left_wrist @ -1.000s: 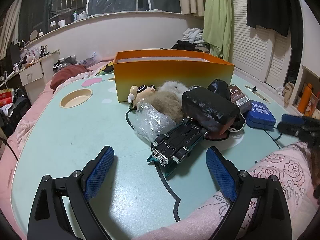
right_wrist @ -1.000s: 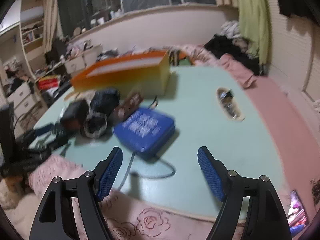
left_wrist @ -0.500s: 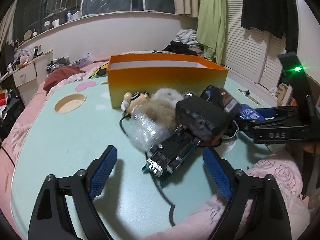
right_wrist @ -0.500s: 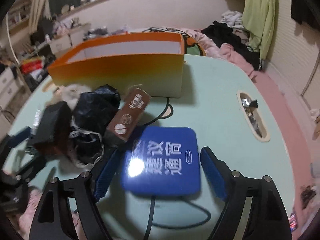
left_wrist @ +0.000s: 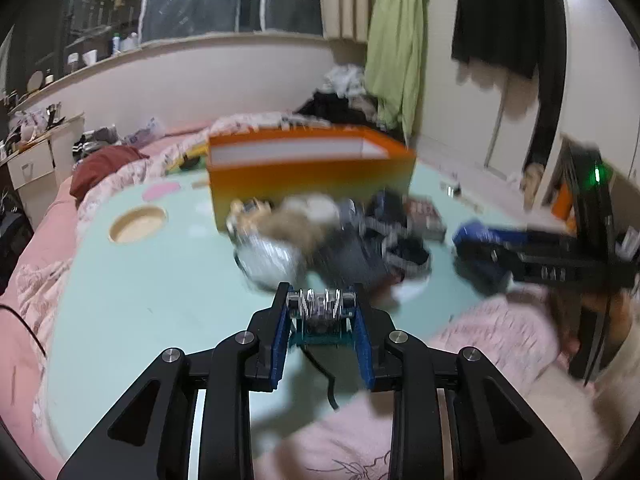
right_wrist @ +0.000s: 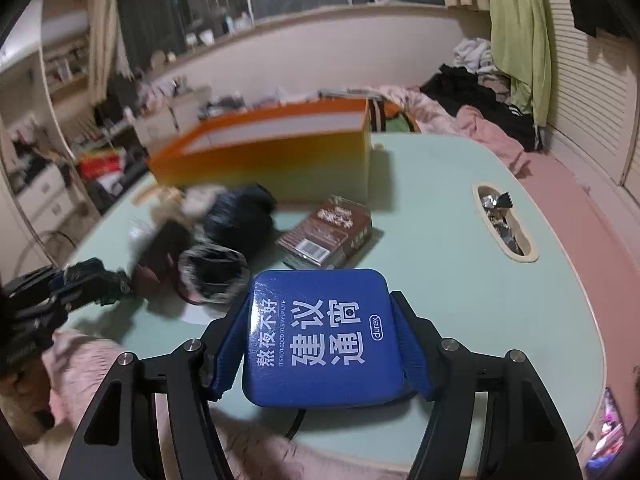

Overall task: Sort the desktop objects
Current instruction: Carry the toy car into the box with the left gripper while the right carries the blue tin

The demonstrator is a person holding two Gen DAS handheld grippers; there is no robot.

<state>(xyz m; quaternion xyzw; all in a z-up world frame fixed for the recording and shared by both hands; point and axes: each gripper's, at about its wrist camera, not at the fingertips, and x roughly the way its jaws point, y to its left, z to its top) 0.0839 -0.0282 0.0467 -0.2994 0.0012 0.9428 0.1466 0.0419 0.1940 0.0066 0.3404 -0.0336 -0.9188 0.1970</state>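
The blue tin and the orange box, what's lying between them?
In the right wrist view, a brown packet lies flat on the table between the blue tin and the orange box.

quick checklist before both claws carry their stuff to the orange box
1. Left claw shut on toy car: ok, jaws just closed on it.
2. Right claw gripping blue case: ok, pads on both sides, jaws just closed in.
3. Orange box open on top: ok.
4. Toy car clear of the pile: cannot tell, blurred.
5. Black cable under the blue case free: cannot tell.
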